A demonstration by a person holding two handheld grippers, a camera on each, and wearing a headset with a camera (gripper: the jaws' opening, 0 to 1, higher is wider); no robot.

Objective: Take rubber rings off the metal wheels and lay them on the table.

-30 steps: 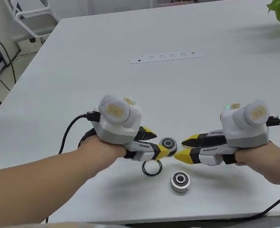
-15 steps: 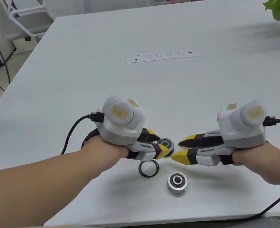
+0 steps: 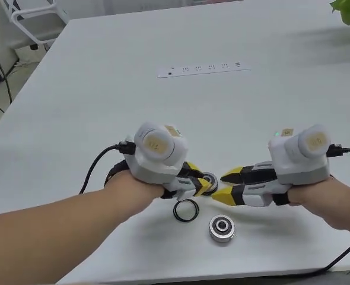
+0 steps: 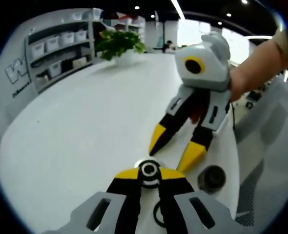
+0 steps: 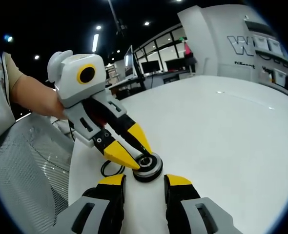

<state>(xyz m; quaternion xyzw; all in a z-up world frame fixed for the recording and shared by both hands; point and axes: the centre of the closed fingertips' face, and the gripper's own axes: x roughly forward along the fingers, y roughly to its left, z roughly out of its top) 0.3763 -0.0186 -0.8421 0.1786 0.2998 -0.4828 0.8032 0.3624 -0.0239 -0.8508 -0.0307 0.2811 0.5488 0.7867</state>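
A small metal wheel (image 3: 210, 180) is held off the table in my left gripper (image 3: 203, 184), which is shut on it. In the right gripper view this wheel (image 5: 149, 168) has a dark band around its edge. My right gripper (image 3: 218, 186) faces it from the right, open, with its yellow tips just short of the wheel. In the left gripper view the right gripper (image 4: 168, 158) spreads its jaws toward the held wheel (image 4: 149, 169). A loose black rubber ring (image 3: 186, 210) lies flat on the table below. A second metal wheel (image 3: 222, 228) lies beside it.
The white table (image 3: 163, 101) stretches far ahead, with a flush socket strip (image 3: 203, 69) at its middle. Near the front edge, cables trail from both grippers. A potted plant (image 4: 118, 46) stands at the far corner, and a chair (image 3: 29, 15) stands off the far left.
My right gripper's open tips have edged slightly closer to the held wheel. The left gripper keeps its hold. The ring and second wheel lie as before.
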